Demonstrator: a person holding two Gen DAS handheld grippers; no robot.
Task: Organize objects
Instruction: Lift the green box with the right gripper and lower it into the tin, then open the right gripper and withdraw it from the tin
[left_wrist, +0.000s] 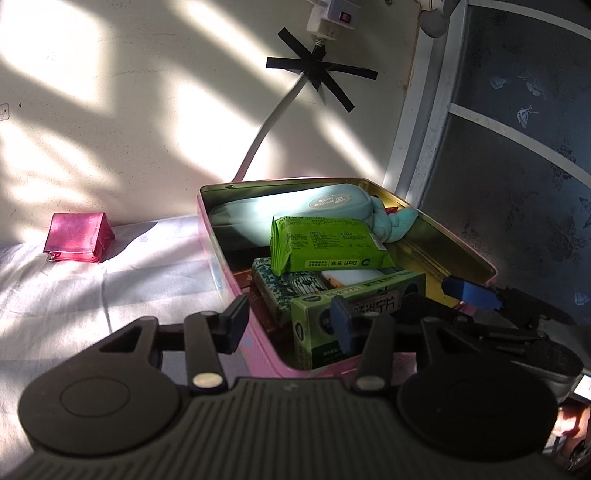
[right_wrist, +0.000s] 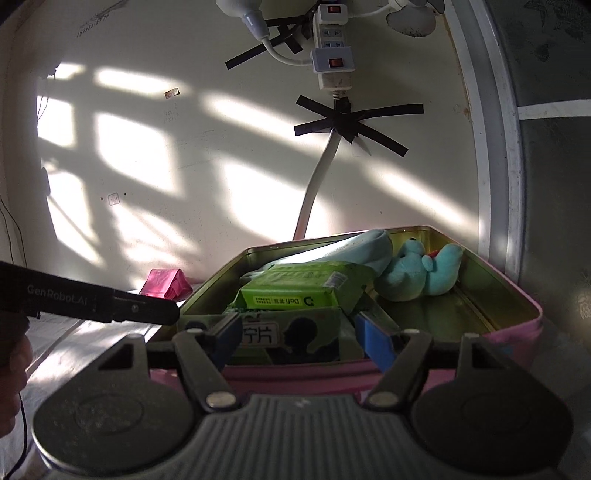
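Note:
A pink tin box (left_wrist: 218, 266) stands open on a white cloth, also in the right wrist view (right_wrist: 532, 317). In it lie a green tissue pack (left_wrist: 325, 247), a green carton (left_wrist: 354, 314), a patterned green box (left_wrist: 280, 291), a light blue pouch (left_wrist: 295, 210) and a teal plush toy (right_wrist: 417, 269). My left gripper (left_wrist: 291, 325) is open, astride the tin's near left wall. My right gripper (right_wrist: 299, 339) is open around the green carton (right_wrist: 291, 332) at the tin's near edge; whether the pads touch it I cannot tell. A pink purse (left_wrist: 79, 238) lies on the cloth to the left.
A white cable (left_wrist: 266, 129) taped with black strips runs down the wall behind the tin from a power strip (right_wrist: 332, 51). A white-framed dark patterned panel (left_wrist: 517, 147) stands to the right. The white cloth (left_wrist: 92, 295) covers the surface on the left.

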